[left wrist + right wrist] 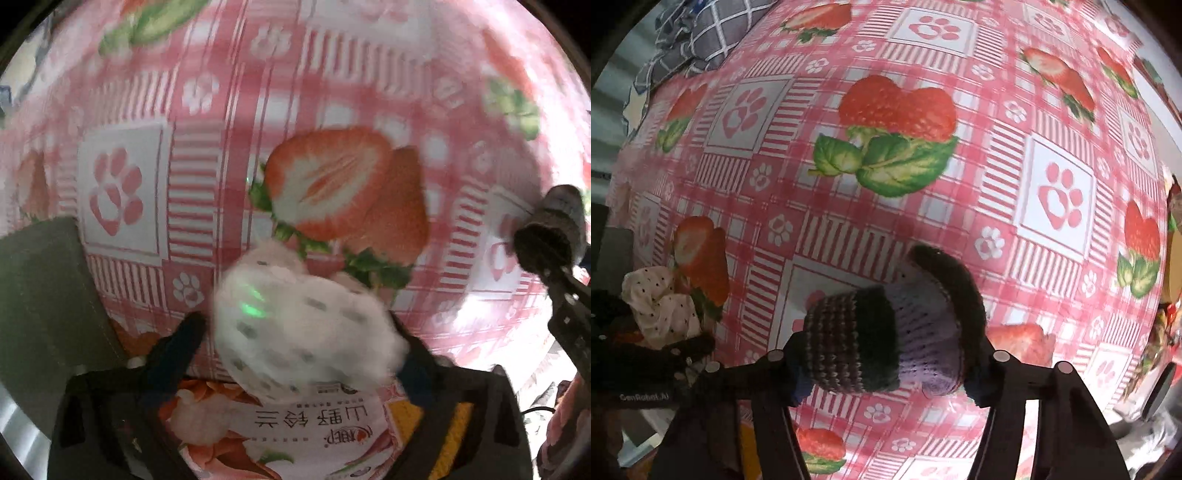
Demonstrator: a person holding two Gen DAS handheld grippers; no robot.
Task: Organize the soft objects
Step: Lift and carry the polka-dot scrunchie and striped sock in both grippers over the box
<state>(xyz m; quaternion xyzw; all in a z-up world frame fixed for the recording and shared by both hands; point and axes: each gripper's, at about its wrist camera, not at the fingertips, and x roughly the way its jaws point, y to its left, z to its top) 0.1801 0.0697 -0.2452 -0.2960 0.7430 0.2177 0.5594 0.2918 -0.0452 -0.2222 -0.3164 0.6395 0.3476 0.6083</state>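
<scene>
You have two soft items in hand, one per claw. Your left claw [299, 332] is clamped on a white cloth with small dark dots [295, 325], a crumpled, fluffy-looking wad held above the surface; motion blur softens its outline. Just below that wad lies one glossy snack packet [295, 432] printed with Chinese characters.

Your right claw [886, 354] is closed on a knitted piece [890, 332]: a ribbed, tube-shaped roll in dark green with purple-and-white stripes, and a pale lilac knit section edged by a dark fuzzy rim. It sits between the fingers, lifted over the surface [923, 206], which is covered by one smooth, shiny oilcloth in pink-and-white check with strawberries and paw prints.

From the right wrist view, the dotted cloth appears far left of the knitted piece, beside a printed halved strawberry. One grey windowpane-check fabric [701, 33] lies bunched at the far top-left edge of the surface.
</scene>
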